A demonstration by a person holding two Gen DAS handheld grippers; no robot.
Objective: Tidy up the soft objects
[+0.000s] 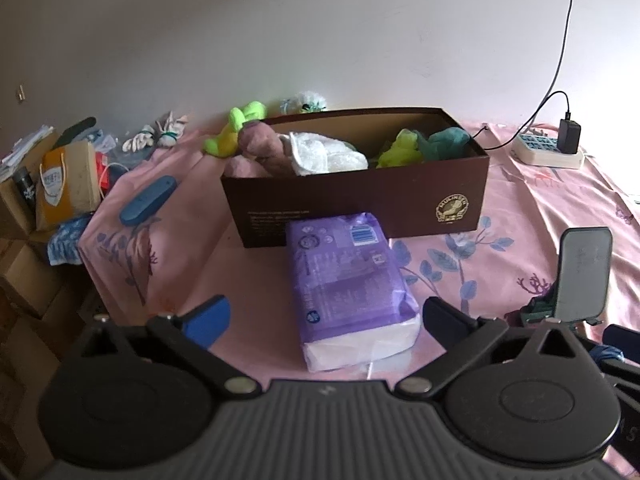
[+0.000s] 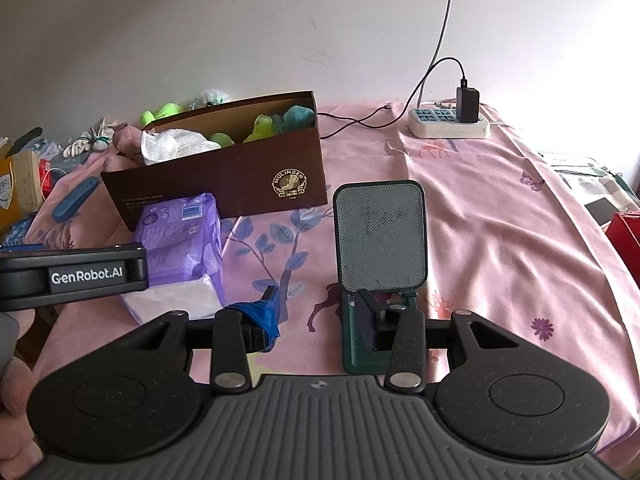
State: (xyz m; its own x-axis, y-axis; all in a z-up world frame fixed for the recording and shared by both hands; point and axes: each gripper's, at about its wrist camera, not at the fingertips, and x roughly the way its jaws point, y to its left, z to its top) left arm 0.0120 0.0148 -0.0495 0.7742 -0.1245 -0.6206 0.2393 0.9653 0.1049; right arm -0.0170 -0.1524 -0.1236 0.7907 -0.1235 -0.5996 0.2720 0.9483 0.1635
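A brown cardboard box [image 1: 360,200] stands on the pink bedsheet. It holds a pink plush [image 1: 260,148], a white towel [image 1: 324,154], a yellow-green toy [image 1: 400,148] and a teal toy [image 1: 444,140]. A purple tissue pack [image 1: 344,276] lies in front of the box. My left gripper [image 1: 326,320] is open, its fingers flanking the pack's near end without touching it. A lime plush [image 1: 236,128] and a fluffy white-teal toy [image 1: 304,102] lie behind the box. My right gripper [image 2: 316,320] is open and holds nothing, to the right of the tissue pack [image 2: 180,240] and the box [image 2: 224,184].
A green phone stand [image 2: 380,240] stands just beyond my right gripper's right finger. A power strip with a charger [image 2: 448,122] and cables lies at the back right. A blue case [image 1: 148,200] and white bundles [image 1: 160,136] lie left; a paper bag [image 1: 68,184] stands off the bed's left edge.
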